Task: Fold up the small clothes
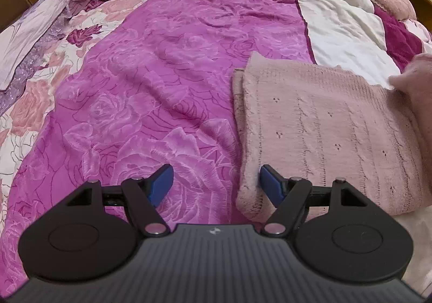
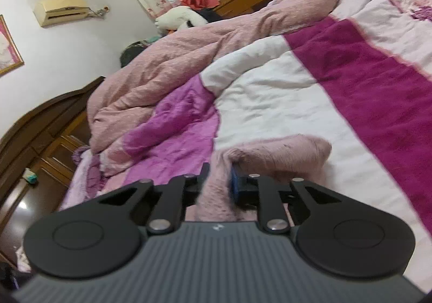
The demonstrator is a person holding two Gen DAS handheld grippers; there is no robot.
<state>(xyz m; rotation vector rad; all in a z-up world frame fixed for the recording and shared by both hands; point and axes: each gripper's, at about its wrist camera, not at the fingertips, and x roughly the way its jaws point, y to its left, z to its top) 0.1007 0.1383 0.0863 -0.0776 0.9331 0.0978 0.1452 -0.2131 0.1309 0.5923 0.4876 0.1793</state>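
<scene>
Nearest, the left gripper hangs with jaws spread and empty, its right blue pad touching the near edge of the one folded pale-pink knitted sweater, ribbed with tiny eyelets. The sweater lies on the bed's magenta rose-print quilt, long axis running away and rightward. The right gripper pinches a fuzzy pink fold of it, lifted above the white quilt panel.
</scene>
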